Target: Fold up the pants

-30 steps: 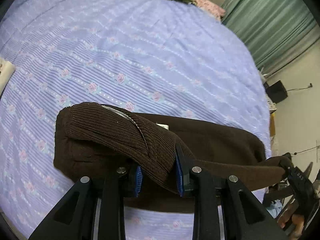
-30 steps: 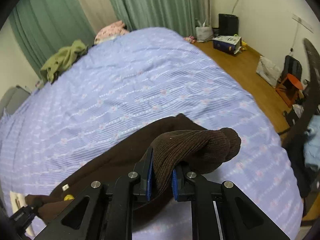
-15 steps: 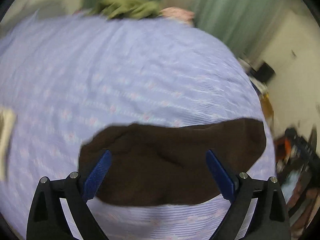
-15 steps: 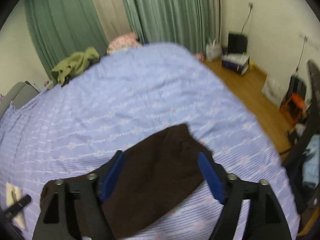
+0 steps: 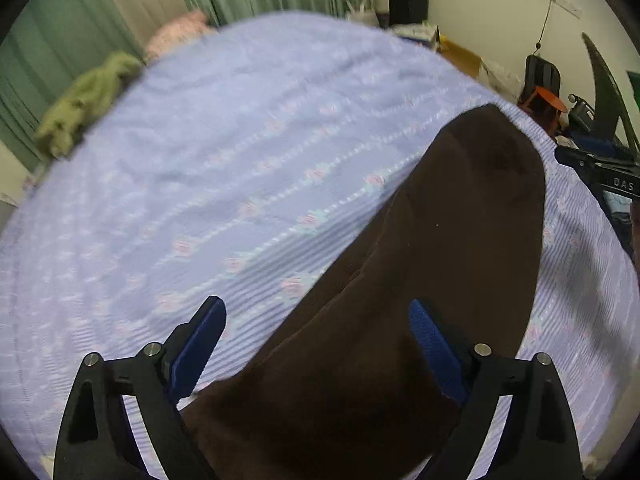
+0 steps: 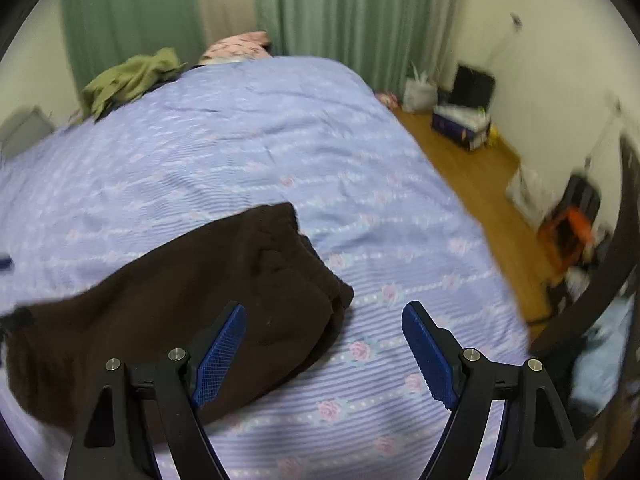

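Observation:
The dark brown knit pants (image 5: pixel 420 280) lie folded in a long strip on the lilac flowered bedspread (image 5: pixel 240 140). My left gripper (image 5: pixel 316 344) is open and empty, held above the near end of the pants. In the right wrist view the pants (image 6: pixel 192 288) lie to the left, their cuffed end (image 6: pixel 320 280) toward the middle. My right gripper (image 6: pixel 324 340) is open and empty, above the bedspread (image 6: pixel 280 140) just right of that end. The right gripper's body (image 5: pixel 600 168) shows at the right edge of the left view.
A green garment (image 6: pixel 128 76) and a pink pillow (image 6: pixel 236 46) lie at the bed's far end by green curtains (image 6: pixel 340 12). The bed's right edge drops to a wooden floor (image 6: pixel 480 184) with boxes, bags and an orange stool (image 6: pixel 568 232).
Both grippers have let go of the pants and opened wide. They have lifted and pulled back. The pants now lie flat, folded over on the bed.

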`<state>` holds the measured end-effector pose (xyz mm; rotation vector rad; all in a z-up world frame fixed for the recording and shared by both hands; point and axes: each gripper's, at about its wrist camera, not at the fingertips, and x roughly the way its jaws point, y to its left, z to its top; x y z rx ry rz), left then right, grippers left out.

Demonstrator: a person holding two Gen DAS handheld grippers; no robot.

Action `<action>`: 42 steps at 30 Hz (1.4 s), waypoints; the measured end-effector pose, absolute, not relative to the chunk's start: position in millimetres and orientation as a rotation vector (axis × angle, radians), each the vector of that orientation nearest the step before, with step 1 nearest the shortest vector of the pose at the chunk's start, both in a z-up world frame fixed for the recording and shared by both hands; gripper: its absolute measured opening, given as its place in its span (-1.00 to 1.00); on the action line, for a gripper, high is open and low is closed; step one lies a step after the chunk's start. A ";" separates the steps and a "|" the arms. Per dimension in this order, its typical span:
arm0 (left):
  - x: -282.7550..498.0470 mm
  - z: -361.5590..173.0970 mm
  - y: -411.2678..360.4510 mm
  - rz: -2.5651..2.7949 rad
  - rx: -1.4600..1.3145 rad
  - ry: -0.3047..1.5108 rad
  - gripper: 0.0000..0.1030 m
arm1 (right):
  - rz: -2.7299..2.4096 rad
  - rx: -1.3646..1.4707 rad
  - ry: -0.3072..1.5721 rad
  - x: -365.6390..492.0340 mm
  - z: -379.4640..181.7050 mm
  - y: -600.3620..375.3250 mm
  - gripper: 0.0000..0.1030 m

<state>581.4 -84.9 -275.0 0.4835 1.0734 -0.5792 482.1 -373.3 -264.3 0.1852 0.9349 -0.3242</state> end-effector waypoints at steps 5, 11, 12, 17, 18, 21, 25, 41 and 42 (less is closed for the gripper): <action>595.3 -316.1 -101.4 -0.623 0.437 1.238 0.01 | -0.344 0.295 0.979 489.1 -294.5 -391.8 0.58; 593.9 -307.4 -83.7 -0.598 0.224 1.205 -0.71 | -0.342 0.293 0.993 503.0 -306.8 -393.2 0.31; 596.7 -305.6 -79.8 -0.577 0.179 1.196 -0.70 | -0.352 0.292 0.995 506.5 -308.8 -392.8 0.31; 616.7 -342.9 -81.6 -0.437 0.098 1.332 -0.50 | -0.433 0.242 1.053 519.5 -321.4 -389.6 0.16; 616.5 -345.5 -81.4 -0.421 0.077 1.348 -0.50 | -0.452 0.254 1.066 519.0 -323.4 -391.9 0.16; 602.7 -317.8 -74.2 -0.377 0.075 1.262 -0.07 | -0.479 0.256 1.035 504.4 -307.7 -389.2 0.19; 559.1 -252.7 -26.1 -0.405 0.054 1.007 0.76 | -0.480 0.122 0.848 465.0 -249.9 -349.0 0.62; 502.7 -320.2 190.0 -0.242 -0.240 1.180 0.34 | -0.038 0.109 0.979 425.2 -274.6 -138.3 0.65; 501.5 -328.7 188.8 -0.238 -0.255 1.195 0.33 | -0.042 0.106 0.996 421.2 -279.9 -135.7 0.65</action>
